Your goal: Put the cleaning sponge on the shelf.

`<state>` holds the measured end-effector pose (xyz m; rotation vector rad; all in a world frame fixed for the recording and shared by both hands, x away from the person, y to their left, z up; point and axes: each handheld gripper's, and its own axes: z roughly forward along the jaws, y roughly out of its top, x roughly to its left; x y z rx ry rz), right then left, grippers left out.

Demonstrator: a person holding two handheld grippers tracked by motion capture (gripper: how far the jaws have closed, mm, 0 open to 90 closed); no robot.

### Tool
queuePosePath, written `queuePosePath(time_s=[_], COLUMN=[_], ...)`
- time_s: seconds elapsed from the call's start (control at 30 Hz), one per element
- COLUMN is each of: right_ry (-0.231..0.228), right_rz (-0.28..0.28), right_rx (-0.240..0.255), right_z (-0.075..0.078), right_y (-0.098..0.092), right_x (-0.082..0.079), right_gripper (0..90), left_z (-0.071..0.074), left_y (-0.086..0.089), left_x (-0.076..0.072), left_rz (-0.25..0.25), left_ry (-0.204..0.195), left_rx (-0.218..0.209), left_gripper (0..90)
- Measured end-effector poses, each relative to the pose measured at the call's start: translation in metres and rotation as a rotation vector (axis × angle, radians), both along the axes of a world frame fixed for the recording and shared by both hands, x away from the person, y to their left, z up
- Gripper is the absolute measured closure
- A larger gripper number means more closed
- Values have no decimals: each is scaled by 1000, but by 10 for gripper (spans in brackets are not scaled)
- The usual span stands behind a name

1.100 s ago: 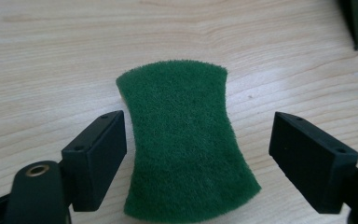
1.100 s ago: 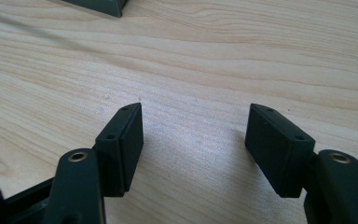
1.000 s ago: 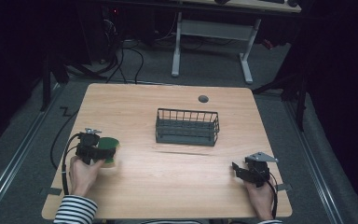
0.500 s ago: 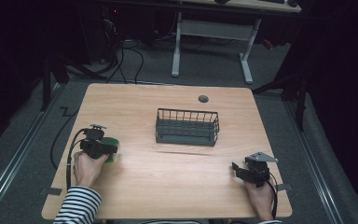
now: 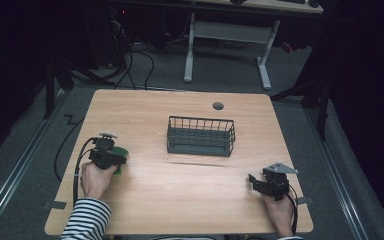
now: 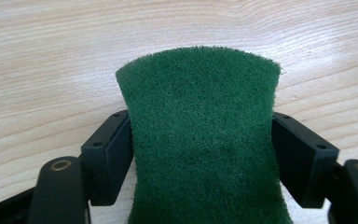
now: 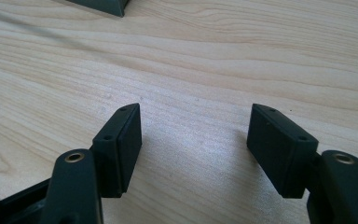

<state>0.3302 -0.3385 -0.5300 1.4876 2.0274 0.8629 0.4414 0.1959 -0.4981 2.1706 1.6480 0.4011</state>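
Both pads of the left gripper (image 6: 200,154), which have just been closing, pinch a soft, light green felt scouring pad (image 6: 200,140) by its side edges, visibly waisting it, near the wooden table's (image 5: 180,200) left edge. The right gripper (image 7: 196,149) gapes wide, holding nothing.

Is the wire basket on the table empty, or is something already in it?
Empty. In the high view the basket shows only its bare floor, and the green scouring pad sits outside it, pinched in the left tool.

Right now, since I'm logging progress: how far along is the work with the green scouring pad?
Early. Done: the left tool has just been closing, its pads squeezing the green scouring pad on the table. In hand: that grip. Left: lifting it, probably into the empty wire basket. The right tool rests open.
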Motion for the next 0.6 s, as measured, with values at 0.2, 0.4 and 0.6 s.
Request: queuePosePath(time_s=[0.2, 0.4, 0.6], right_ry=[1, 0, 0], right_rz=[0, 0, 1], right_rx=[2, 1, 0], right_z=[0, 0, 0], right_y=[0, 0, 0], right_x=[0, 0, 0], right_gripper=[354, 354, 354], left_z=[11, 17, 30], left_y=[-2, -9, -26], left_x=[-6, -6, -12], left_rz=[-14, -36, -91], left_ry=[-25, -29, -62], left_rx=[-34, -67, -47], left_gripper=[288, 291, 291])
